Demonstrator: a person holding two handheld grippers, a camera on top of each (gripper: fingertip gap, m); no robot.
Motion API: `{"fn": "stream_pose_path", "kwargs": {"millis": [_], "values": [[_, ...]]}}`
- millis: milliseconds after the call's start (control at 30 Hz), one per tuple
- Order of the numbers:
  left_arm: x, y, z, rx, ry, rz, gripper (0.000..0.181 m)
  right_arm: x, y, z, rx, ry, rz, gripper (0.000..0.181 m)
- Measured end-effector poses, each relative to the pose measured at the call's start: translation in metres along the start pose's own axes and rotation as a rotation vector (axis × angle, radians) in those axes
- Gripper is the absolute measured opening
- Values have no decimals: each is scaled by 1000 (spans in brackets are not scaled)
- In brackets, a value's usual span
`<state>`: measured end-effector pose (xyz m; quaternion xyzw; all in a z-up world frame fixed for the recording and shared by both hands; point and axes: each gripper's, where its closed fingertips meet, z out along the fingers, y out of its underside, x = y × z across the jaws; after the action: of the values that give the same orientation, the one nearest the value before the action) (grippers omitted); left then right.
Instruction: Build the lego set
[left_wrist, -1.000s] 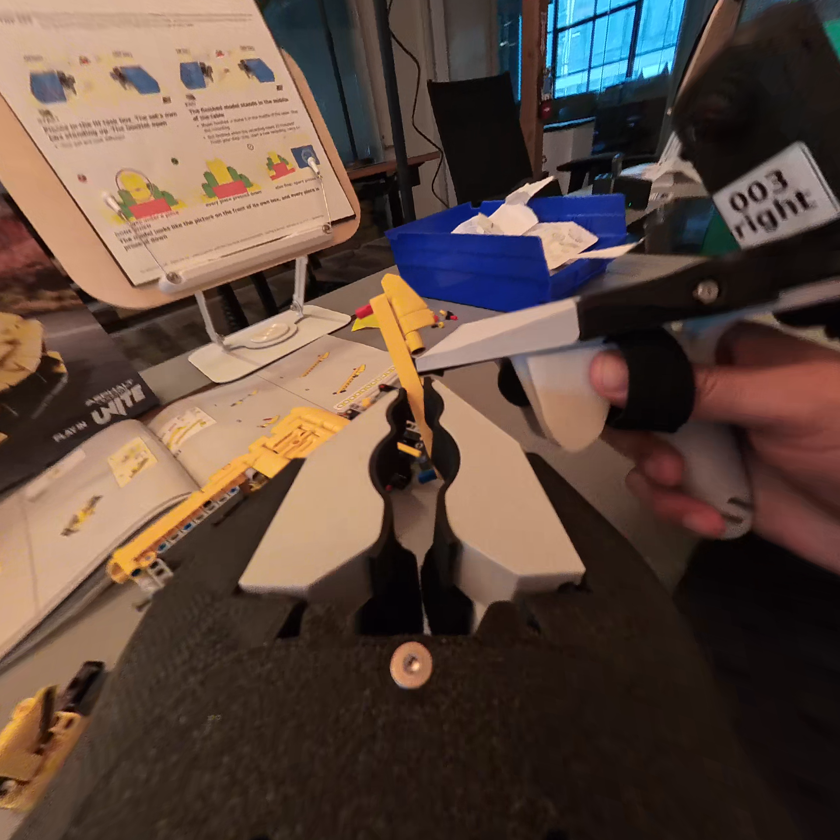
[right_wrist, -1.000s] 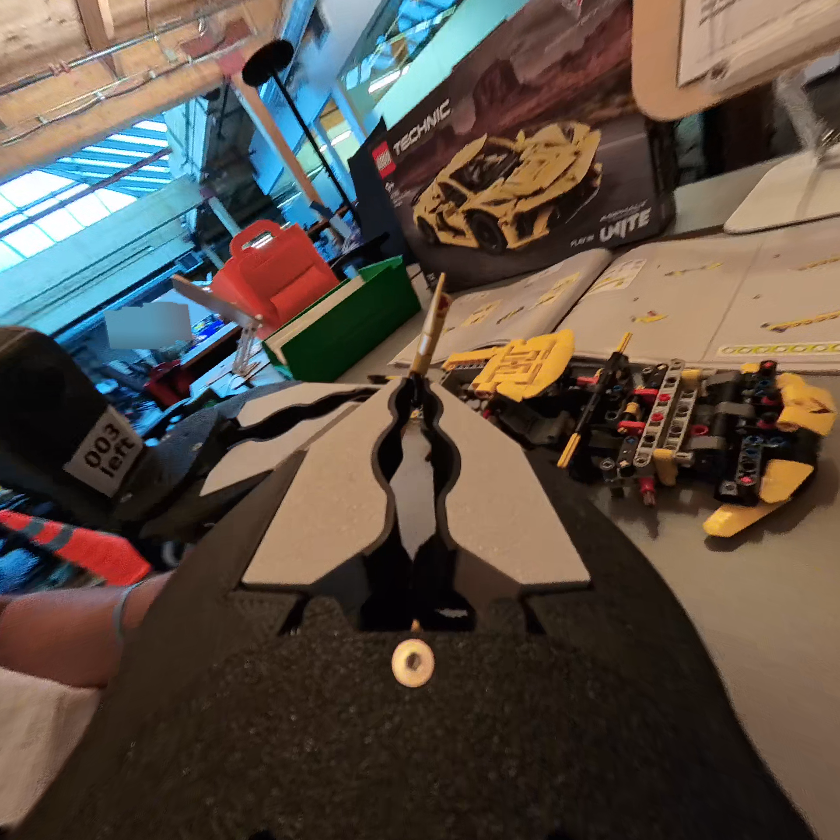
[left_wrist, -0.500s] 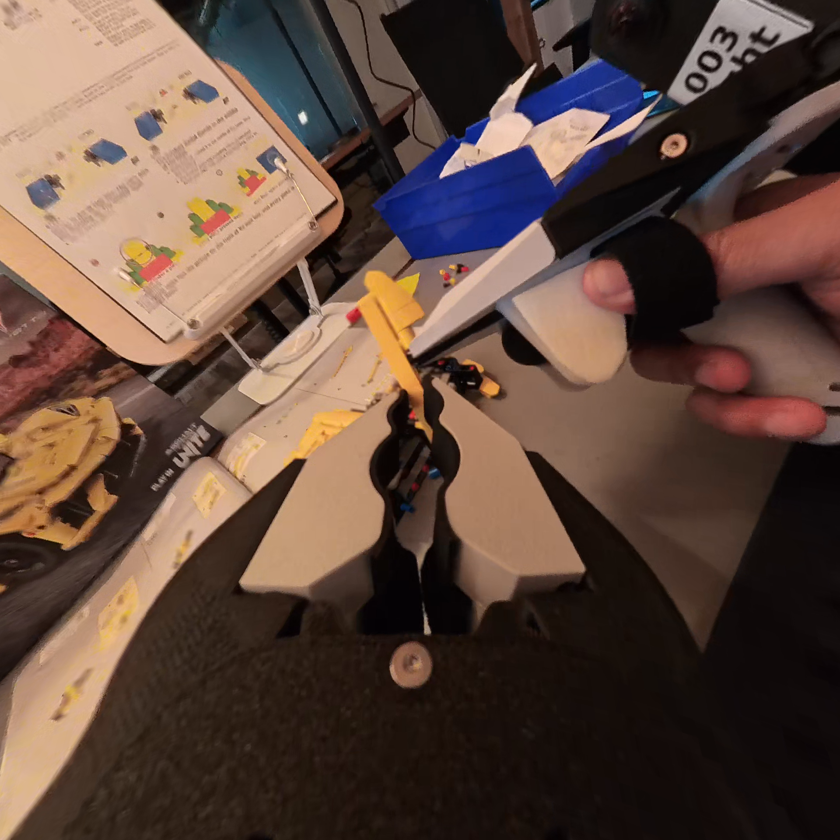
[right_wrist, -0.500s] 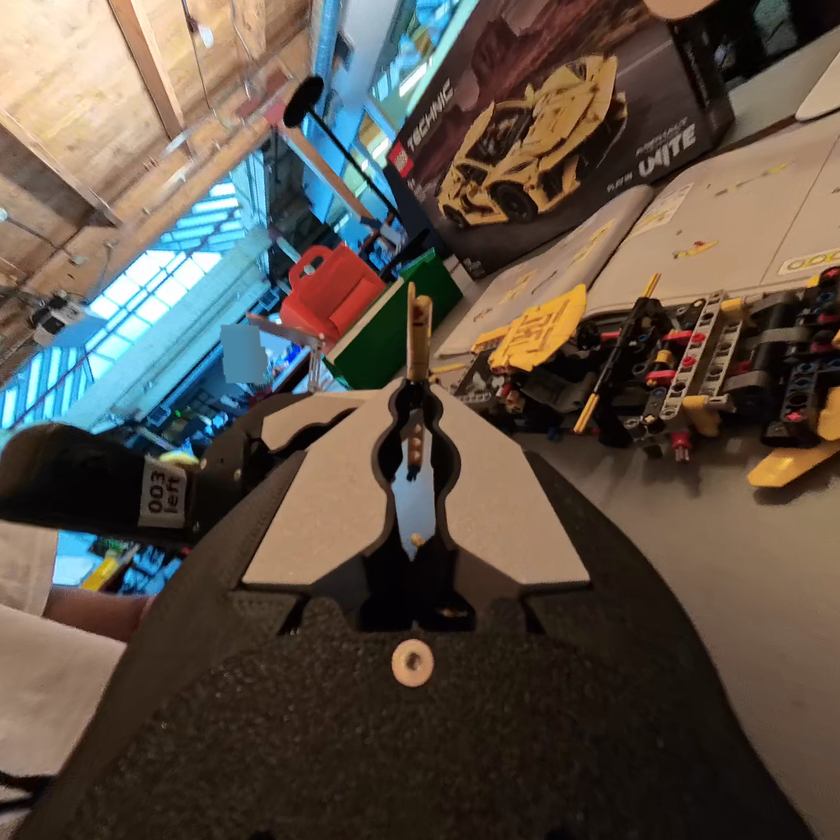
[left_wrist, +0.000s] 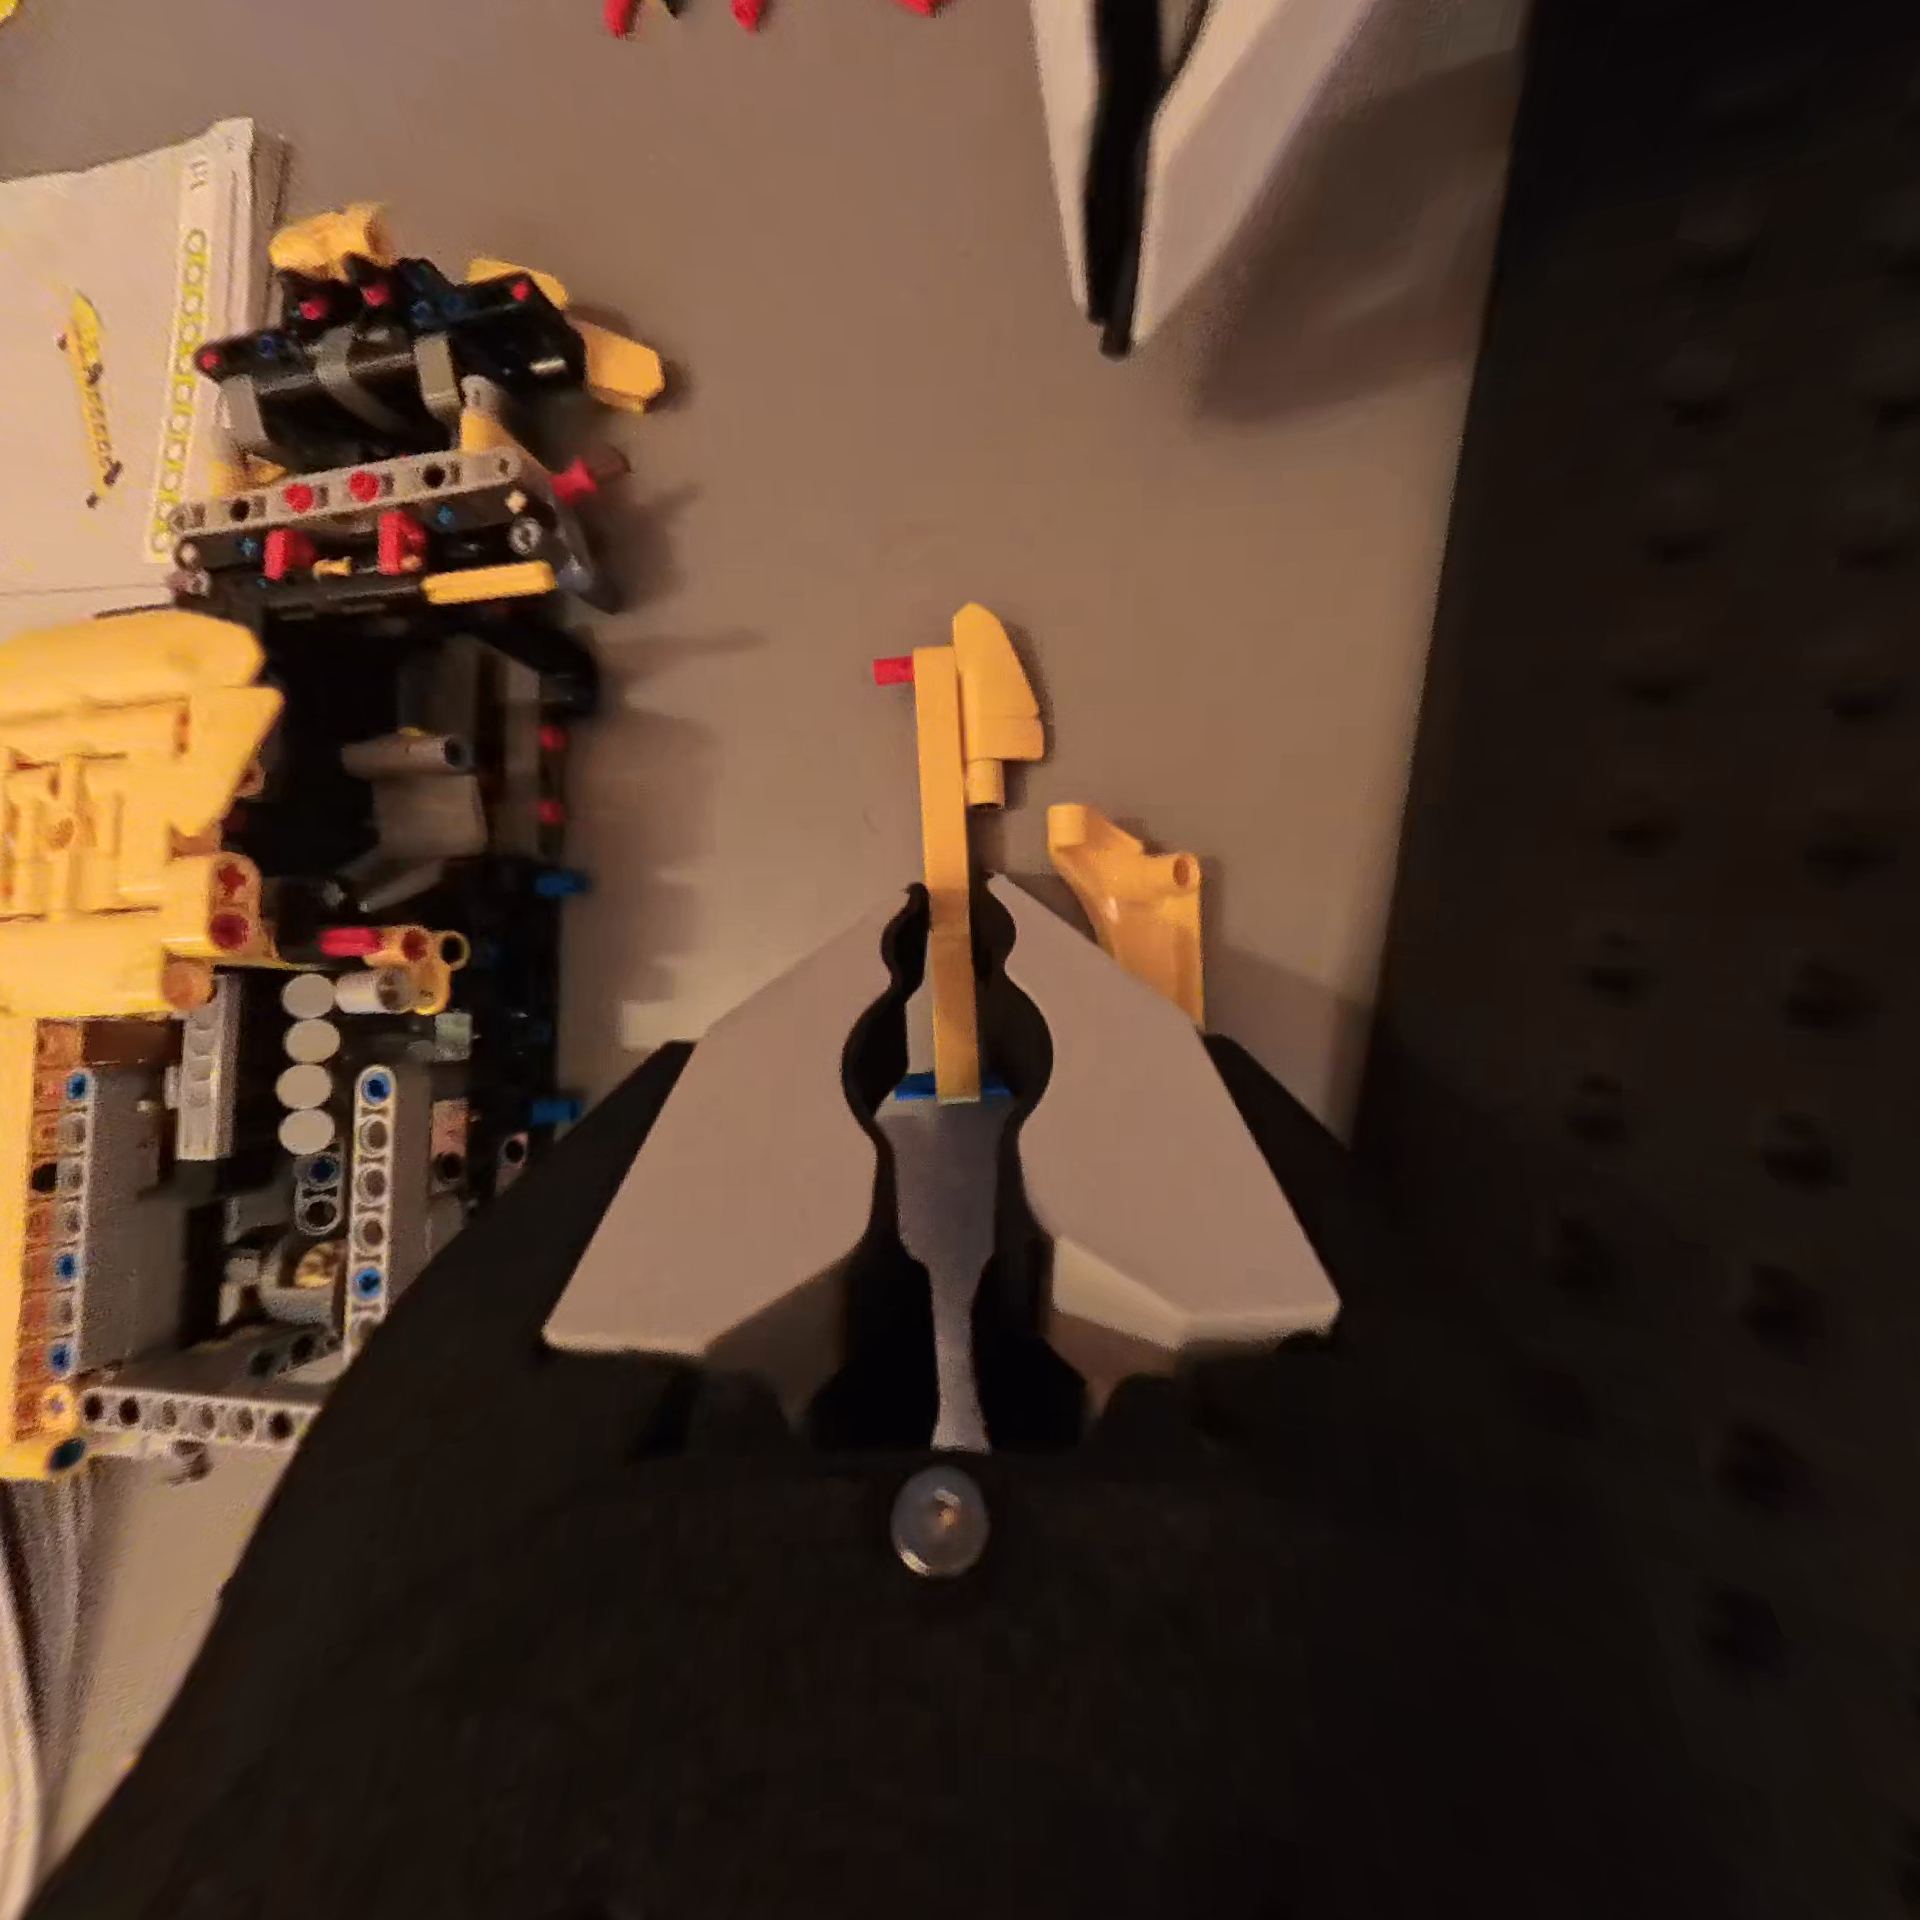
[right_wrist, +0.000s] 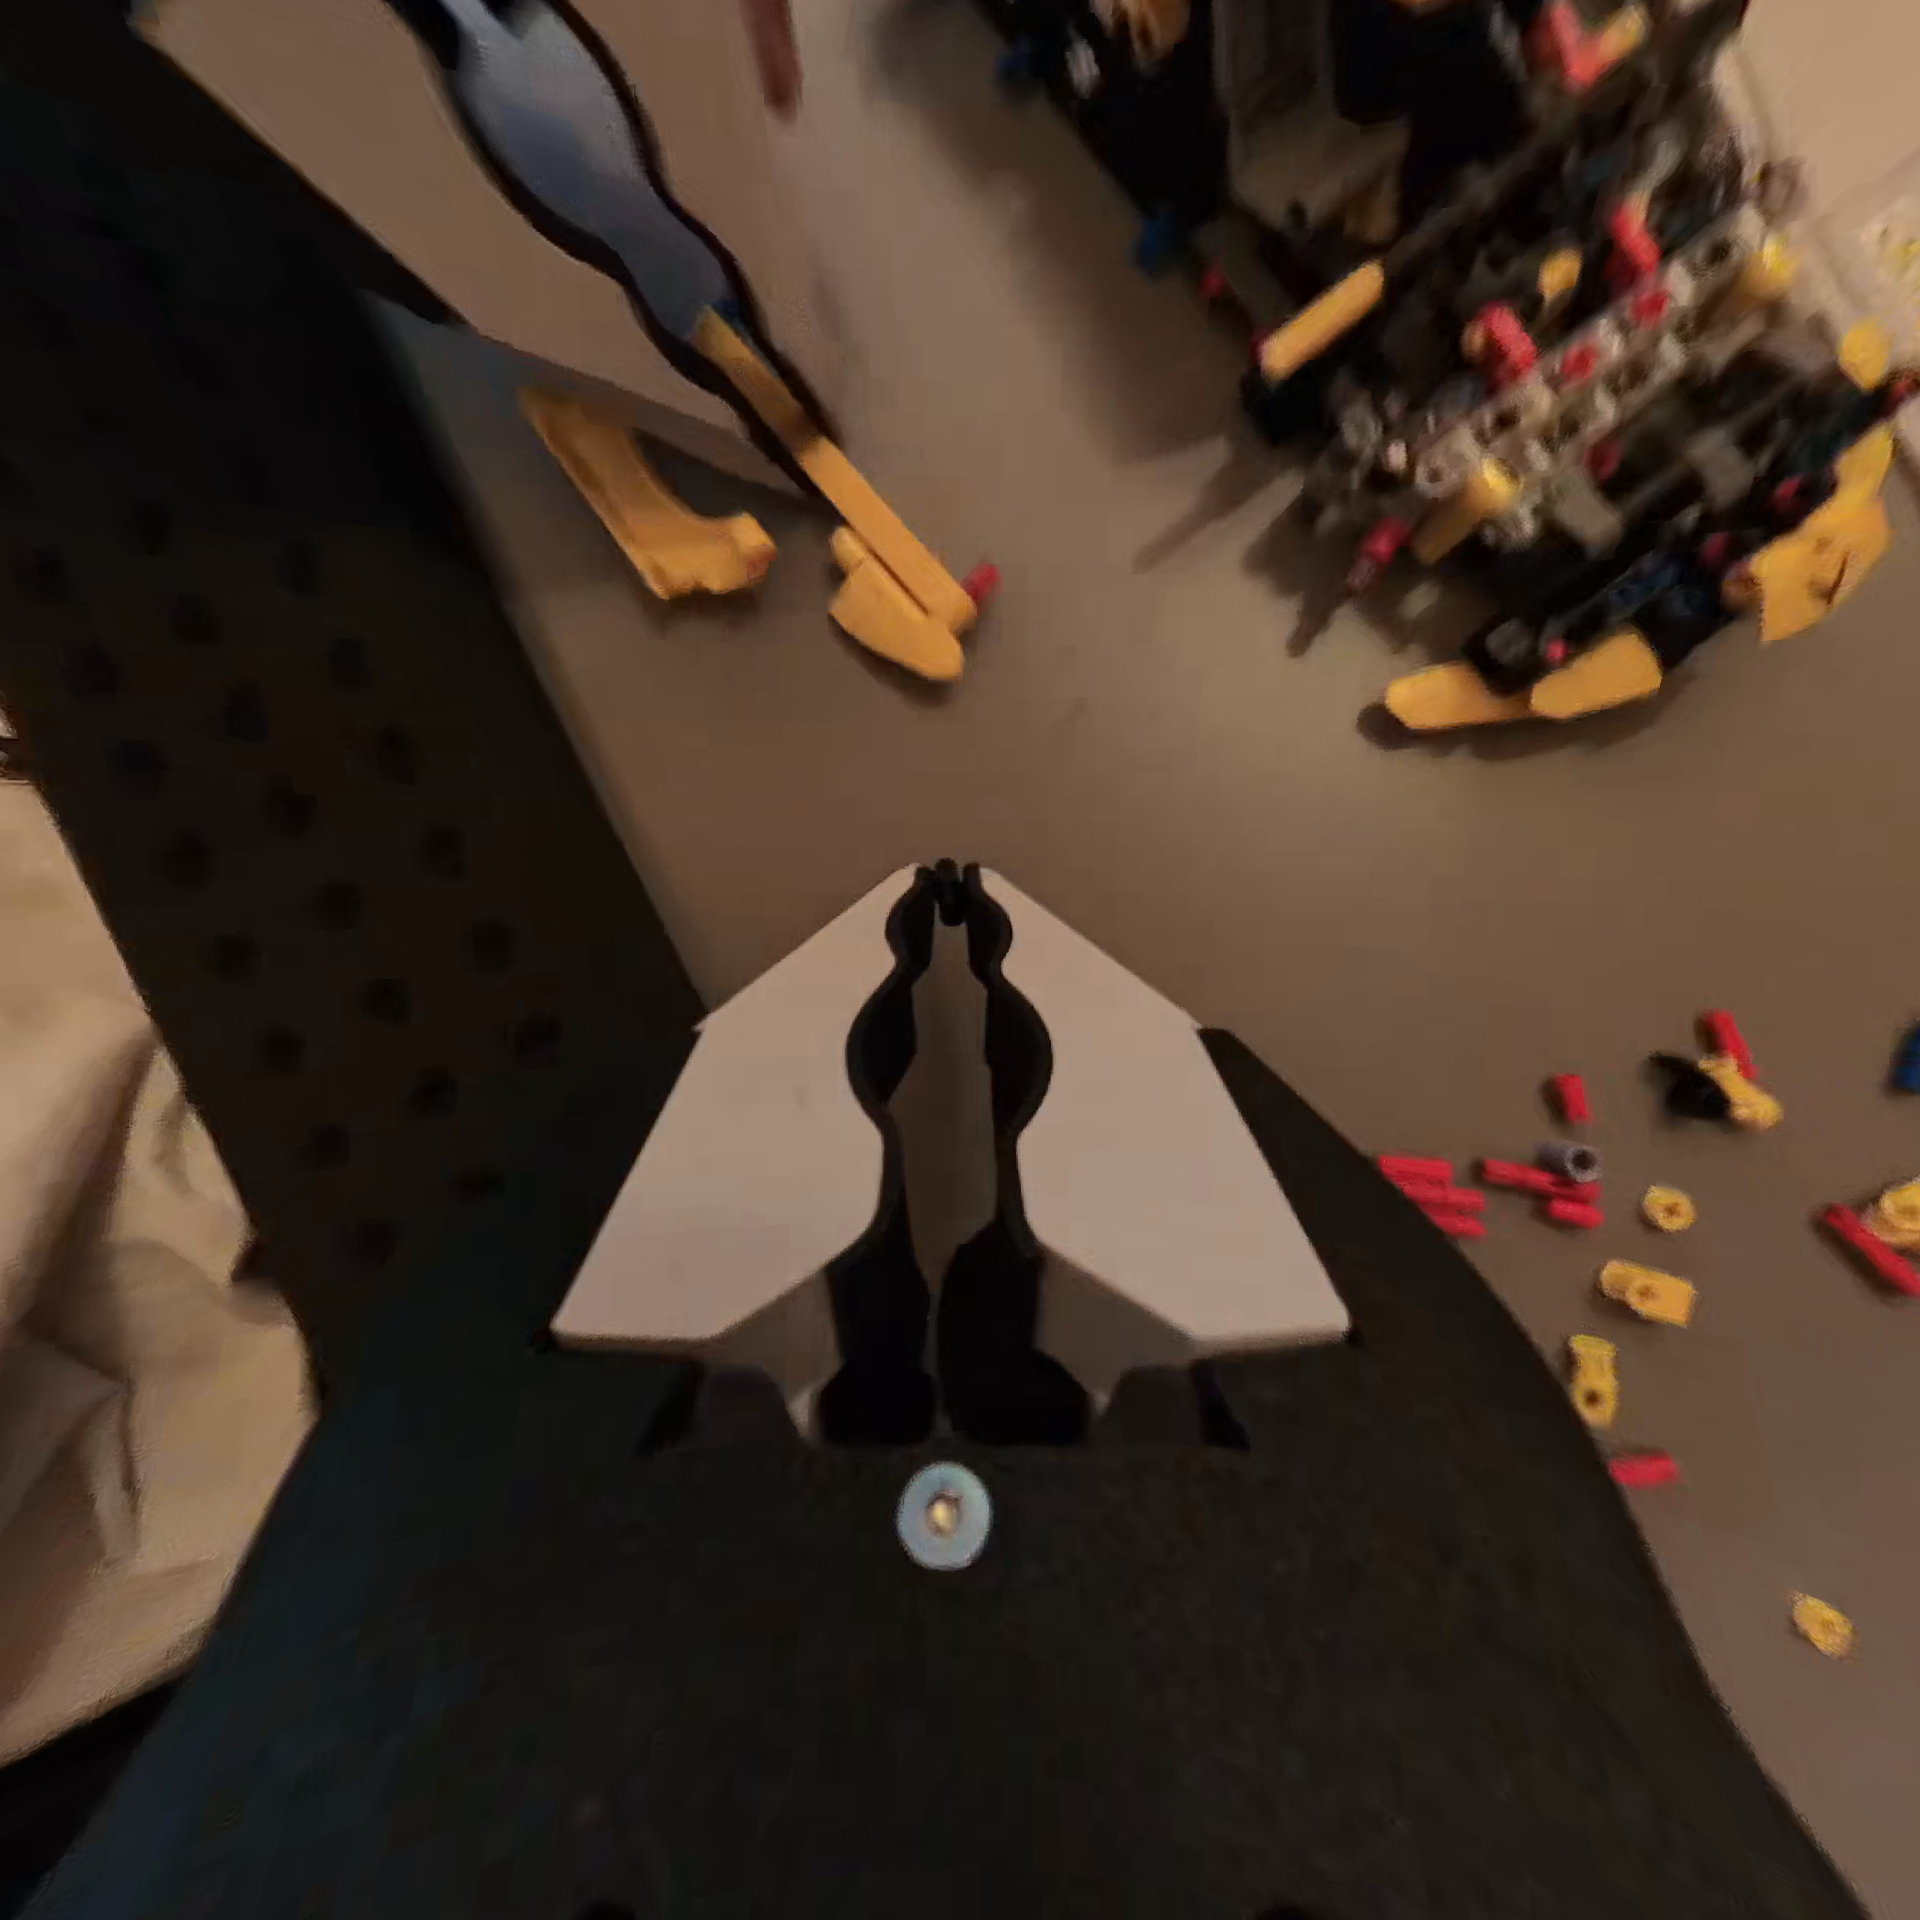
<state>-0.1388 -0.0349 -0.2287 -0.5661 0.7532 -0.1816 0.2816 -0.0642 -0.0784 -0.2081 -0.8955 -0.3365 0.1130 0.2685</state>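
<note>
The left claw (left_wrist: 951, 904) grips a long yellow strip (left_wrist: 943, 831) edge-on between its tips, with a wedge piece (left_wrist: 992, 696) and a red pin (left_wrist: 891, 671) at the strip's far end. The right claw (right_wrist: 945, 883) is pinched nearly closed with nothing seen in it, and hovers over bare worktop (right_wrist: 1091, 831).

The hold is thin, so the strip could twist or slip out if it is pushed sideways against anything. The wedge and pin sit far ahead of the tips and could pop off under a knock.

A loose curved panel (left_wrist: 1138, 899) lies just right of the left claw's tips and could be nudged away. The car chassis (left_wrist: 343, 831) lies well to its left. Small red and yellow pins (right_wrist: 1538, 1195) are scattered to the right of the right claw, apart from both claws. Nothing stands between the left claw and the chassis.
</note>
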Motion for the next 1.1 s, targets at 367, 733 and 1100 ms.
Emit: {"fn": "stream_pose_path", "kwargs": {"millis": [367,733,1100], "values": [[7,-72,-39,285,-383,408,24,-33,-68,-28,471,-421,247,4],[-5,-85,-50,318,-581,406,5,-34,-85,-29,516,-443,258,4],[-19,-92,-56,383,-642,136,4,-22,-98,-37,681,-378,266,4]]}}
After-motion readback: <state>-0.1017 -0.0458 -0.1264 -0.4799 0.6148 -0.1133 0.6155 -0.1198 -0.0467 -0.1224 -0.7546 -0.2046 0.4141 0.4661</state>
